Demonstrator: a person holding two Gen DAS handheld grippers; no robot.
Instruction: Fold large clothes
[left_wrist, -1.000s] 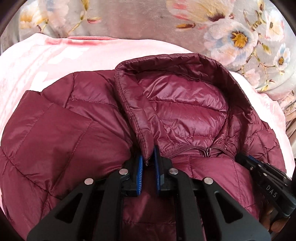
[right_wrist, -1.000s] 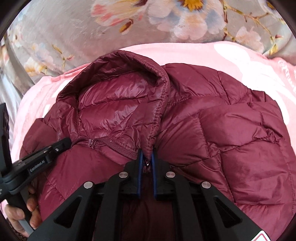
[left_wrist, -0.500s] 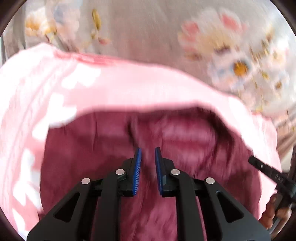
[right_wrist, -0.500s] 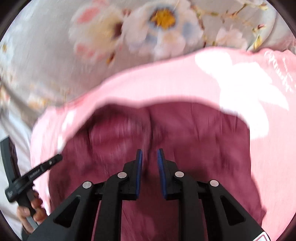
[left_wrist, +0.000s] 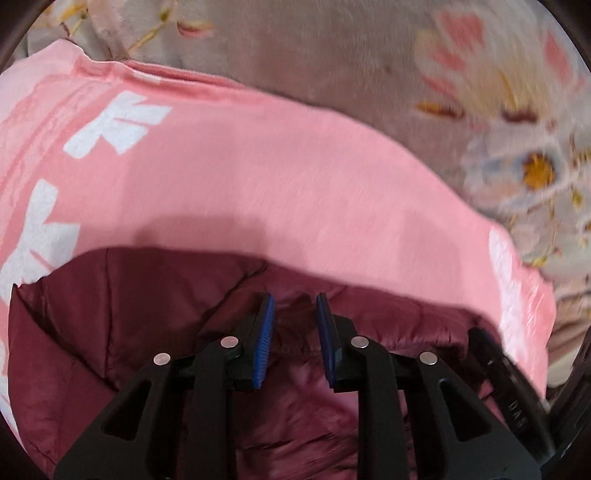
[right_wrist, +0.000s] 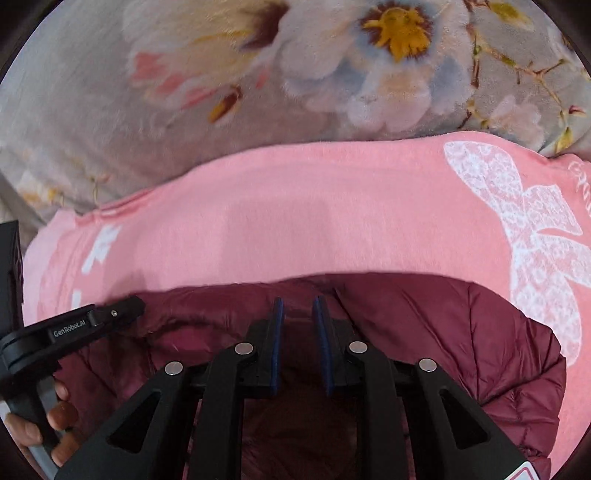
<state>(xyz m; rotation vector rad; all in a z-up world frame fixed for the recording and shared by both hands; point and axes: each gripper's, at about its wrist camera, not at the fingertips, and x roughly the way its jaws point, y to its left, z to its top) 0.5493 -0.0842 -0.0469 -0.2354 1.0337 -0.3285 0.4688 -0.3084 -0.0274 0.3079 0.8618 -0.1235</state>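
A maroon quilted puffer jacket lies on a pink cloth, and its far edge forms a rounded line just past the fingertips. My left gripper hangs over that edge. Its jaws are opening, and the blue pads stand apart with jacket fabric only showing below the gap. In the right wrist view the jacket fills the lower half. My right gripper is over the same edge, pads apart and gripping nothing. The left tool's black finger reaches in from the left, held by a hand.
The pink cloth with white prints spreads beyond and around the jacket. Behind it lies a grey blanket with large flowers. The right tool's black finger shows at the left wrist view's right edge.
Both grippers were shut on the jacket's collar edges and have let go. The upright collar is out of sight, and the jacket sits lower in both views with more pink cloth showing.
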